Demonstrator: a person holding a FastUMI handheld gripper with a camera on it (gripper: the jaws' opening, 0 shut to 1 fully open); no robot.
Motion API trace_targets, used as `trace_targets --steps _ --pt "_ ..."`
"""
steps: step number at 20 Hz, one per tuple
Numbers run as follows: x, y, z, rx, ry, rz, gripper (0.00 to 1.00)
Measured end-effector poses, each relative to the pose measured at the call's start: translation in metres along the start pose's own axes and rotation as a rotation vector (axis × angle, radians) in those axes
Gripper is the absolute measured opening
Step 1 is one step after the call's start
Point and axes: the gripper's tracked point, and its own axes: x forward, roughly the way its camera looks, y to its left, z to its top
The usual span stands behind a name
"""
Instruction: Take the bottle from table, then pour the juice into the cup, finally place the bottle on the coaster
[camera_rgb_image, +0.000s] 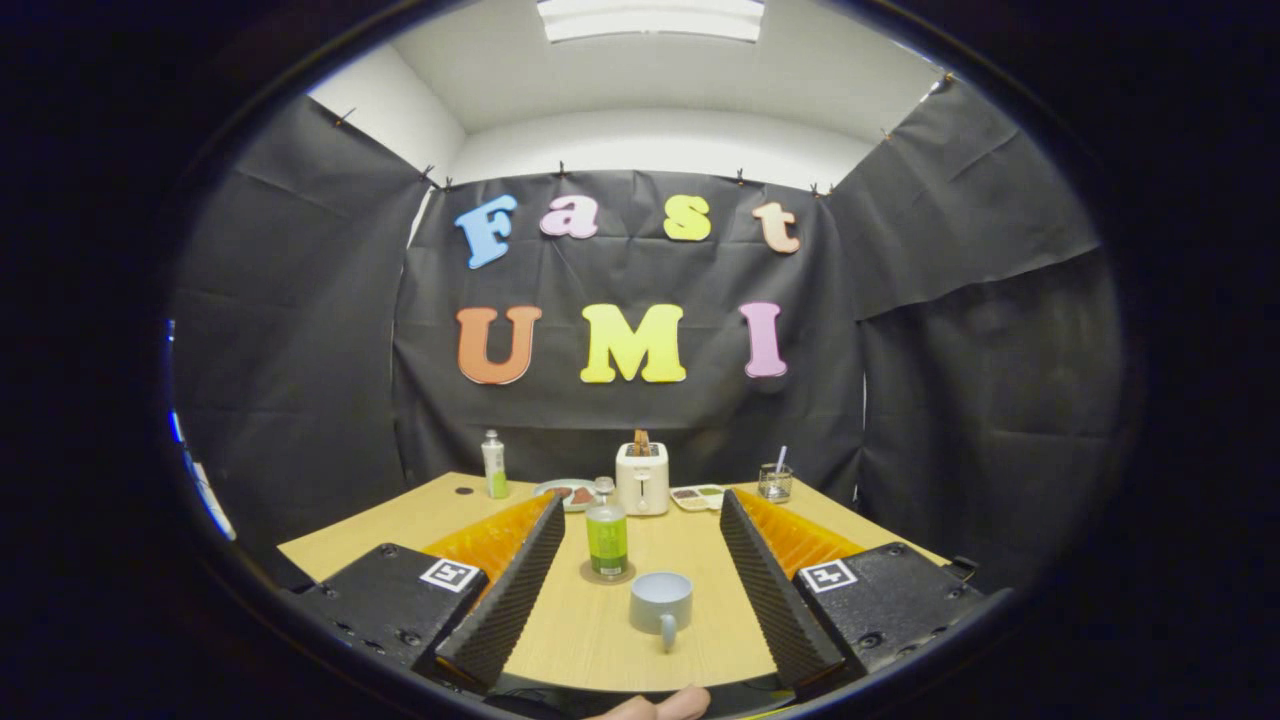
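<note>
Now, gripper view: gripper (640, 560) wide open, holding nothing. Bottle (606, 538) stands upright on coaster (590, 575), centre frame between the fingers; cup (661, 604) just lower right. Likely placing done: back straight out, don't clip bottle.

Illumination is even and fairly bright, supplied by a rectangular white ceiling light panel (650, 18) overhead, which is blown out to near pure white. The pale wooden table top (600, 620) is evenly lit; the clear plastic bottle with green label (607, 536) and the grey ceramic mug (661, 604) cast only soft, short shadows. Fisheye distortion bows the booth walls and table edges outward. Centre detail is reasonably sharp; small items at the table's far side are soft. The black ribbed gripper fingers (520, 590), spread wide apart, show no glare.
</note>
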Motion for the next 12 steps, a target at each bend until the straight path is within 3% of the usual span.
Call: trace_targets --steps 7,12 --pt "0.0029 0.0027 -0.0058 0.010 0.007 0.010 1.00" --pt "-0.0013 0.0069 0.0028 -0.056 -0.040 -0.009 1.00"
